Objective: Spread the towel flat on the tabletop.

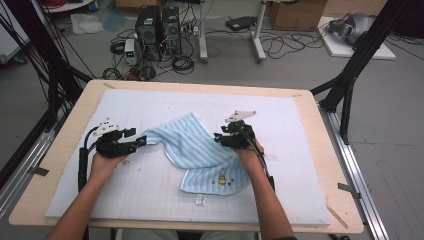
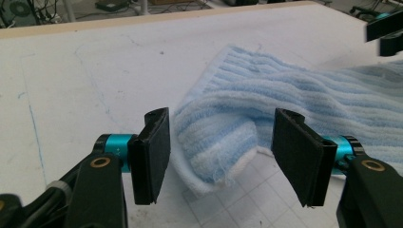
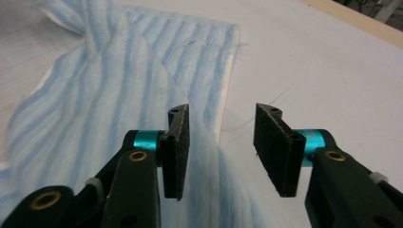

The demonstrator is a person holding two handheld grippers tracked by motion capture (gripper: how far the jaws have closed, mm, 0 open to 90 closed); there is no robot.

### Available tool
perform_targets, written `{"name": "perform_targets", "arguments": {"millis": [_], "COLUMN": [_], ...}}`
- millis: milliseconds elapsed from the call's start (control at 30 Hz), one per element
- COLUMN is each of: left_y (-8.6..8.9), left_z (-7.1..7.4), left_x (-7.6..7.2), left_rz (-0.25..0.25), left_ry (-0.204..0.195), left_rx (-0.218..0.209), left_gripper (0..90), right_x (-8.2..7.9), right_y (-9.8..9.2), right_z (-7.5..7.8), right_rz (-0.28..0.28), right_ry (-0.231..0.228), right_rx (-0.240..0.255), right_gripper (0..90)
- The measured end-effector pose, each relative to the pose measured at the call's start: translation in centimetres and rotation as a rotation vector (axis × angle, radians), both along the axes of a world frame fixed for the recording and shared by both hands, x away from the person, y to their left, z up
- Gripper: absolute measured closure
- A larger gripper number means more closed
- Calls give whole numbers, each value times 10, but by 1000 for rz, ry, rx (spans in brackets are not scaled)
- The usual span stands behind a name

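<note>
Working a blue striped towel (image 1: 200, 152) with two handheld grippers on a white table mat (image 1: 300, 150).

From above, the towel lies rumpled mid-mat, a small embroidered figure (image 1: 222, 177) on its near corner, between the left gripper (image 1: 141, 141) and right gripper (image 1: 218, 137). The left gripper view alone shows a bunched towel corner lying between parted jaws, pads clear of it. In the right gripper view the towel's edge runs up between that gripper's open jaws, ungripped.
</note>
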State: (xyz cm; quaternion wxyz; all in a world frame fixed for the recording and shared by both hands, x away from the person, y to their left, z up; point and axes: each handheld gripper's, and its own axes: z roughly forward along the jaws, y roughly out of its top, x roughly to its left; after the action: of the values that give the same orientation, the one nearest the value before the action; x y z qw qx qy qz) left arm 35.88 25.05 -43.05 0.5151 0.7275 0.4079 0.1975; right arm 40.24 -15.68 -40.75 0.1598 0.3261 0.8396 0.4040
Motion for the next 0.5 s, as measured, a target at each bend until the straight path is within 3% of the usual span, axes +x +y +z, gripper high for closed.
{"name": "perform_targets", "arguments": {"millis": [233,333,433,500], "left_y": [4,6,6,7], "left_z": [-5,-6,-5,-5], "left_x": [-3,-3,-4,-4], "left_rz": [1,2,1,2], "left_ry": [5,9,7,9], "left_rx": [-3,-14,-19,-21], "left_gripper": [387,388,388,388], "right_x": [36,48,55,58], "right_y": [37,47,52,55], "right_z": [-13,-20,-28,-32], "right_rz": [41,35,10,10], "right_ry": [60,67,117,130], "right_rx": [-91,-93,-107,-85], "right_gripper": [645,637,604,658]}}
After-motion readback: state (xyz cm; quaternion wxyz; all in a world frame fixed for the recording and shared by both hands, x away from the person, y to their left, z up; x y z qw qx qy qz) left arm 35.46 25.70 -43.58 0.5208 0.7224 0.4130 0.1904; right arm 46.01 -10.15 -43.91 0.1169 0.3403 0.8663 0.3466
